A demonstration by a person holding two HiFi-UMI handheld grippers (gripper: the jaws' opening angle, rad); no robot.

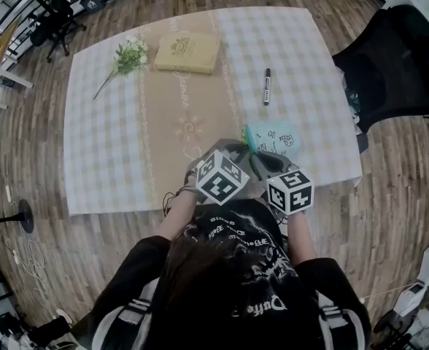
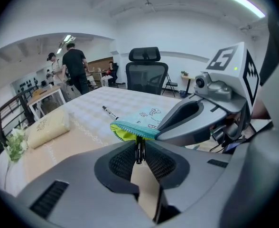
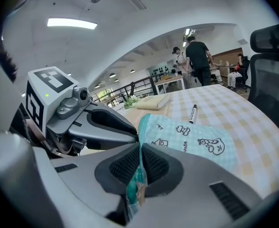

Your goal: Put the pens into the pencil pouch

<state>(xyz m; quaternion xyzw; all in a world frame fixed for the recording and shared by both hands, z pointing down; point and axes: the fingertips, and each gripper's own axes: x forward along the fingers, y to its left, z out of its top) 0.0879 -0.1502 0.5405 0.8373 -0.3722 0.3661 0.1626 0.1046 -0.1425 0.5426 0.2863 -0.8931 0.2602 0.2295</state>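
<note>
A teal pencil pouch (image 1: 274, 138) with cartoon prints lies near the table's front edge. My right gripper (image 3: 140, 161) is shut on the pouch's (image 3: 191, 139) near rim and holds its mouth up. My left gripper (image 2: 139, 148) is shut on a thin black pen (image 2: 138, 152), seen end-on. The pen's far end points at the pouch's (image 2: 135, 125) open mouth, where yellow-green lining shows. In the head view both grippers sit side by side just before the pouch, left gripper (image 1: 242, 150) and right gripper (image 1: 260, 159). A second black marker pen (image 1: 267, 86) lies on the cloth beyond the pouch.
A checked tablecloth (image 1: 105, 122) covers the table. A beige cushion-like case (image 1: 187, 52) and a sprig of white flowers (image 1: 127, 58) lie at the far side. A black office chair (image 1: 389, 64) stands at the right edge. People (image 2: 75, 70) stand in the room behind.
</note>
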